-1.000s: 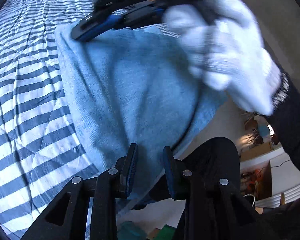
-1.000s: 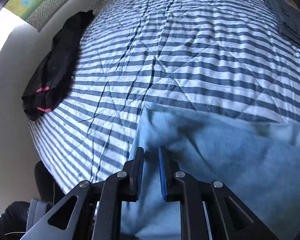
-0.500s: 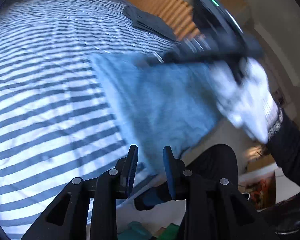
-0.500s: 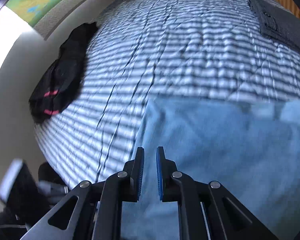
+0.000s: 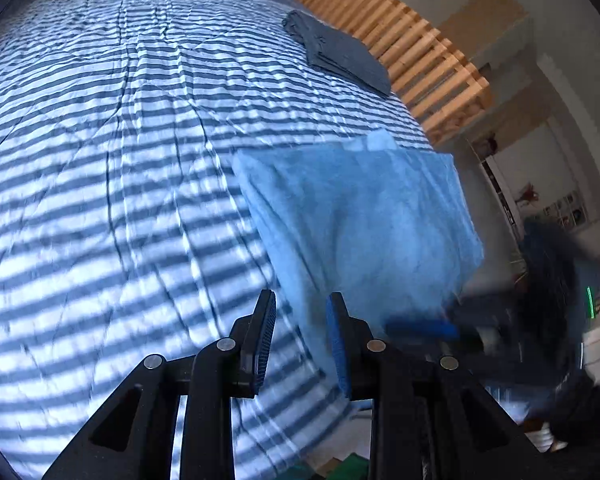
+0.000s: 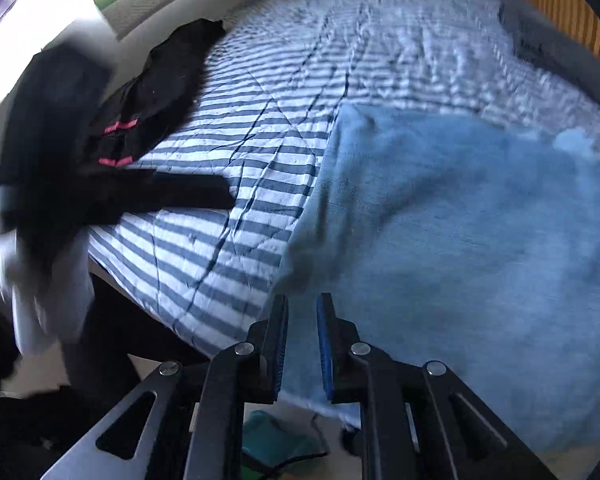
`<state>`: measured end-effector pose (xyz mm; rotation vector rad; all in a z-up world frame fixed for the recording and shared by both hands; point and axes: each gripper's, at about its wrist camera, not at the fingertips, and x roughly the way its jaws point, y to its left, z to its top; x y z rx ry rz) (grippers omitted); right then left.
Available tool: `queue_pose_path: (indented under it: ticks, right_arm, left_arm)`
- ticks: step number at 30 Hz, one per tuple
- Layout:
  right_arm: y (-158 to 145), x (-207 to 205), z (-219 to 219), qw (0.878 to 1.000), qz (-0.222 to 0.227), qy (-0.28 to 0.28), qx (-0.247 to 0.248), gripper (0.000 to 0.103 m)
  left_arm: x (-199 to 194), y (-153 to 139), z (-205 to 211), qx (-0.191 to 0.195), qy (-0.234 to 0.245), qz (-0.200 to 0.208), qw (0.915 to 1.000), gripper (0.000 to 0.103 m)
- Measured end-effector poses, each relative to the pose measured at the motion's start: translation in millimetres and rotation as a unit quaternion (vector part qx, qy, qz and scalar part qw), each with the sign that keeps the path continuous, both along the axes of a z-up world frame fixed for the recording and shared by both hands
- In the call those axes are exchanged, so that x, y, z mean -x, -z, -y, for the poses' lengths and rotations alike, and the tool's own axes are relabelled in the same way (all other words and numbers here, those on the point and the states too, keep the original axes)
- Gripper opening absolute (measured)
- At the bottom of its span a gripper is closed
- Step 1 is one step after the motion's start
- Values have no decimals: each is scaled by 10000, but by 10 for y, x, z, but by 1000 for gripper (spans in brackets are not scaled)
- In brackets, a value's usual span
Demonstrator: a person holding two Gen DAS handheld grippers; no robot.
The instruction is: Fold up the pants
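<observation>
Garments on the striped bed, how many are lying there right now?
3: the light blue denim pants at the near edge, a folded dark grey garment at the far side by the wooden slats, and a black garment with pink stripes on the opposite edge. Others may be out of view.

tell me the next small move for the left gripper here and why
Probably ease the left gripper forward and right onto the near edge of the light blue pants. It is open and holds nothing, and the pants lie flat at the corner of the striped bed, partly over its edge. The right gripper sits open at the same hem, so both could pinch it for another fold.
</observation>
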<state>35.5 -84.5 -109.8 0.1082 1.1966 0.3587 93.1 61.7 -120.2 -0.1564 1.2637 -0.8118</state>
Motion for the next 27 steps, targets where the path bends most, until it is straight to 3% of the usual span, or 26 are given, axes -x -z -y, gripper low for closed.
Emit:
queue_pose_path:
  ticks: [5, 7, 8, 13, 19, 23, 25, 27]
  right_arm:
    - [53, 284, -250, 9973, 451, 15, 579, 15]
    - [91, 378, -319, 9954, 599, -112, 742, 29]
    - [112, 407, -398, 9940, 664, -274, 827, 43]
    - [182, 546, -693, 9809, 988, -860, 1440, 53]
    - [316, 581, -815, 9683, 1119, -891, 2047, 53]
    - [373, 564, -740, 9733, 1016, -650, 1953, 53]
    - [373, 521, -675, 9775, 958, -532, 1802, 47]
    - [368, 472, -600, 9793, 910, -399, 1765, 34]
  left_arm:
    - [-451, 275, 197, -59, -77, -698, 9975, 38]
    - [-578, 399, 275, -217, -133, -844, 9961, 38]
    - [-617, 439, 297, -258, -167, -874, 9957, 38]
    - [-791, 587, 415, -332, -244, -1001, 9941, 38]
    - [-862, 671, 646, -361, -47, -1001, 9943, 36]
    - [-887, 634, 731, -362, -24, -950, 9948, 21]
    - [-906, 569, 706, -217, -19, -1005, 9947, 18]
    - [-902, 494, 684, -203, 5, -953, 9952, 16]
